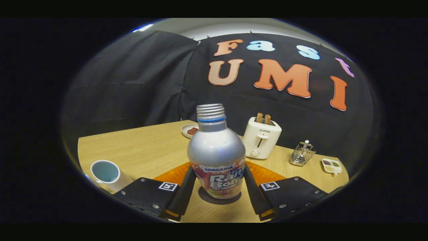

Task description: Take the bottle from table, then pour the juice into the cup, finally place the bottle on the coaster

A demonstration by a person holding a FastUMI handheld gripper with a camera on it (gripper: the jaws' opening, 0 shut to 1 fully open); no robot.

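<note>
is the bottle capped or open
Open: the bottle stands upright between the fingers, its bare screw threads showing, no cap on top.

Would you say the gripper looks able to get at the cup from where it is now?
Probably yes. The gripper sits with a finger on each side of the silver bottle, while the white cup stands off to one side on the table with nothing between them.

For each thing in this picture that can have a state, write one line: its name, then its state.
bottle: upright, cap off, between the fingers
gripper: fingers against both sides of the bottle
cup: upright, open, beside the left finger
toaster: two slices sticking up
coaster: flat, orange, just behind the bottle
plate: holding something brown
</note>
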